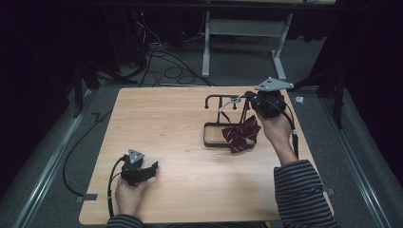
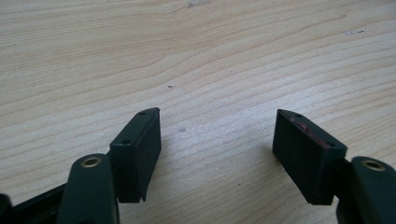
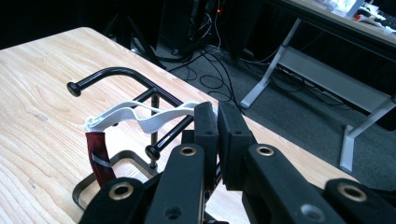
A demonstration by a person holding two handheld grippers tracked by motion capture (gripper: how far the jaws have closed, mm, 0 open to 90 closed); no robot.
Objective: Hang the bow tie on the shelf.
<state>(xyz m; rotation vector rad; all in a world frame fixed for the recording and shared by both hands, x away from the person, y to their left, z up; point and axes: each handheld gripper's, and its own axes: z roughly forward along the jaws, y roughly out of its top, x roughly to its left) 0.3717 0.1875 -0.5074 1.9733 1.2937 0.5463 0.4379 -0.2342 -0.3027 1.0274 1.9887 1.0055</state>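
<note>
2 grippers share the table (image 1: 157, 118). At lower left of the high view, the left gripper (image 1: 151, 167) rests idle, jaws wide and empty. Right of centre, the right gripper (image 3: 217, 120) pinches the white elastic band (image 3: 140, 114) of a maroon bow tie (image 1: 242, 133) at the black rack (image 1: 223, 114). Likely step: looping the band over a rack arm; next needs a careful lift. The bow is largely cut off in the right gripper view.

right tongs (image 1: 248, 100) at rack (image 1: 223, 124) | bow tie (image 1: 242, 134) hanging

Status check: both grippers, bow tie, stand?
Left gripper open, idle on table. Right gripper shut on white strap; bow tie hangs at black stand. No obstruction.
</note>
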